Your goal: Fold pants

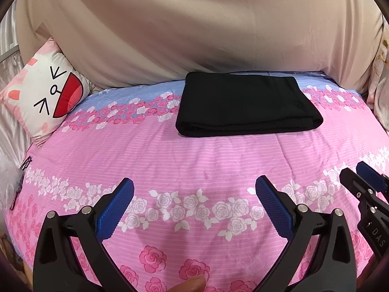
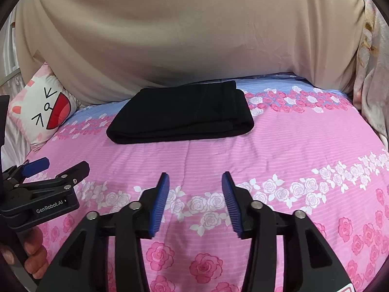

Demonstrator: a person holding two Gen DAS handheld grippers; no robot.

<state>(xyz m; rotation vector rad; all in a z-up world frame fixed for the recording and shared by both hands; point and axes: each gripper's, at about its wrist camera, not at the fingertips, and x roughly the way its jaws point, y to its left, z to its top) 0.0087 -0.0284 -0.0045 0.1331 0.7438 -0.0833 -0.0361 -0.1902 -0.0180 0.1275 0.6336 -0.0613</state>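
The black pants [image 1: 245, 104] lie folded into a flat rectangle at the far side of the pink floral bedspread [image 1: 194, 160]; they also show in the right wrist view [image 2: 182, 113]. My left gripper [image 1: 194, 189] is open and empty, held above the bedspread well short of the pants. My right gripper [image 2: 195, 182] is open and empty, also short of the pants. The right gripper shows at the right edge of the left wrist view [image 1: 359, 172]. The left gripper shows at the left edge of the right wrist view [image 2: 63, 164].
A white and pink cartoon-face cushion [image 1: 46, 92] leans at the far left of the bed. A beige sheet [image 1: 194, 29] hangs behind the bed. Patterned fabric [image 2: 372, 73] hangs at the far right.
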